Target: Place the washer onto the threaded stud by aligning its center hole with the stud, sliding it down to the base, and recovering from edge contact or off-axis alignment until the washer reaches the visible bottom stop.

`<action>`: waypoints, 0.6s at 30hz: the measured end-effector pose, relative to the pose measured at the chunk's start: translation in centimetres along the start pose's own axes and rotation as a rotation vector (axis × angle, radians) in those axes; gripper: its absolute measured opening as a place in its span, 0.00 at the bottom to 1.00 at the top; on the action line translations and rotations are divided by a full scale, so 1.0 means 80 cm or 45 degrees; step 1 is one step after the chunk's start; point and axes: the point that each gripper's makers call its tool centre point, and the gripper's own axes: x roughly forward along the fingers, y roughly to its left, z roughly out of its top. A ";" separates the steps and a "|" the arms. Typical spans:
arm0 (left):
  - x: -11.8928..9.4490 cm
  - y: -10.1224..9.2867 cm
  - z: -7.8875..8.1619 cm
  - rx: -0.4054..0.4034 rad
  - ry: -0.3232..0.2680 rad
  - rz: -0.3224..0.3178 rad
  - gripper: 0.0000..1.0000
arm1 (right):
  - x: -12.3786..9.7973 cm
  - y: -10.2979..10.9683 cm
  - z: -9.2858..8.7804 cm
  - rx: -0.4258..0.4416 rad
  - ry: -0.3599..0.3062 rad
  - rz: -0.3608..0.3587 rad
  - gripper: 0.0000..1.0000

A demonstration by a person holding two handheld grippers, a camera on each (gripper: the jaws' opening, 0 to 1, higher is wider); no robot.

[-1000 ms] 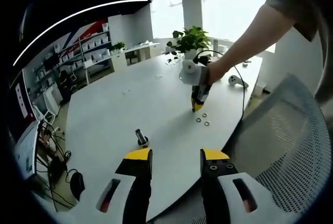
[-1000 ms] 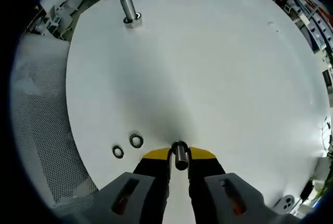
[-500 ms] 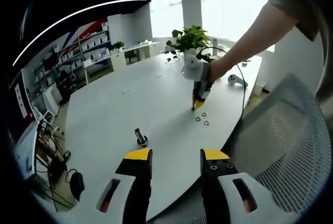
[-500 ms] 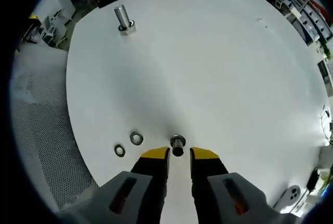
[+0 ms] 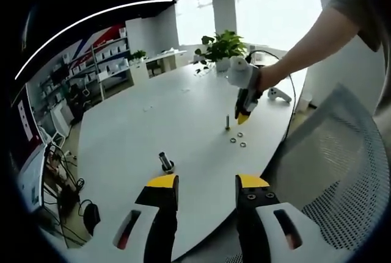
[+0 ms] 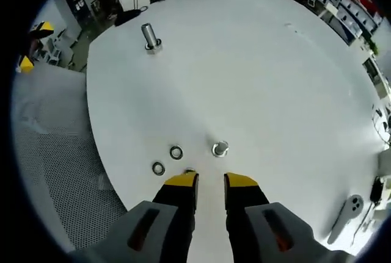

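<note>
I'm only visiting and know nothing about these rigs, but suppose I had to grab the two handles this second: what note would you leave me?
Right gripper: open, empty, held above the table close to the near stud; it shows as well in the left gripper view.
Left gripper: open, empty, over the table edge, pointing toward the far stud.
Things: both studs stand upright. Two washers lie flat beside the near stud; a small part at the right gripper's jaw tip is too hidden to name.
Done: no washer visibly threaded on either stud.
Left: pick a washer, centre its hole over a stud, slide it to the base.
</note>
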 end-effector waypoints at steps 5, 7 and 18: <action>0.000 0.000 0.001 0.008 -0.004 0.000 0.36 | -0.006 -0.002 -0.006 0.028 -0.009 -0.006 0.19; 0.000 0.000 -0.001 0.007 0.001 0.000 0.36 | -0.011 -0.002 -0.005 0.049 -0.020 -0.011 0.19; 0.000 -0.003 0.003 0.011 -0.019 -0.017 0.35 | -0.016 0.005 0.000 0.075 -0.001 -0.036 0.19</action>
